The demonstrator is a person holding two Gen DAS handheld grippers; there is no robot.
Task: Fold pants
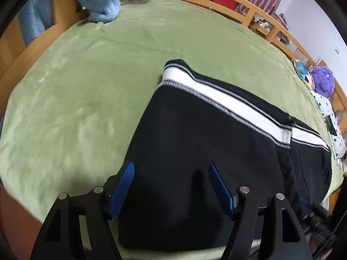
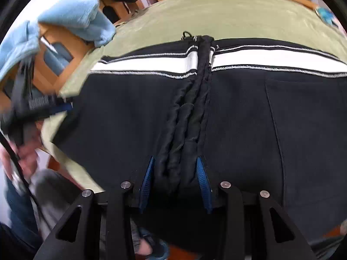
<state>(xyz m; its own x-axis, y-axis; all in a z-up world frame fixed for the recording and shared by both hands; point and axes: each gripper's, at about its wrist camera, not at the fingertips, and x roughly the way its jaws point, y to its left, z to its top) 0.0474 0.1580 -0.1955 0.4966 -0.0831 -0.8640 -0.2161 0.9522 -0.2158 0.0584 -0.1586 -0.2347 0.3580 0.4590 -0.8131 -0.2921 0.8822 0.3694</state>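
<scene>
The pants (image 1: 206, 151) are spread flat on the green bed cover (image 1: 97, 69), the white side stripe (image 1: 216, 99) running along the far edge, and they seem laid out so that both near-edge portions can be reached from the bedside.

On the left, the left gripper (image 1: 171, 186) is held above the near edge of the black cloth with its jaws wide apart; nothing is pressed between the blue pads (image 1: 124, 186), and the fabric is seen lying flat below them. This spread is judged to suit taking a broad bite of cloth for the fold, or having just let it go; which of the two cannot be told.

On the right, the right gripper (image 2: 175, 186) is set astride the bunched ridge (image 2: 184, 130) where the waistband end of one half meets the other. The jaws are narrowed, the pads (image 2: 147, 184) lying close beside the ridge, but whether the cloth is truly pinched cannot be told.

By the left wrist view the whole left part of the garment and much bare bed are shown, with a blue blanket (image 1: 97, 0) at the far rail and a purple plush toy (image 1: 324, 82) at the right. Only the right wrist view shows the ridge with its small metal ring (image 2: 186, 35), a pocket seam (image 2: 273, 119), and the person's hand (image 2: 26, 153) holding the blurred left gripper at the bed edge.
</scene>
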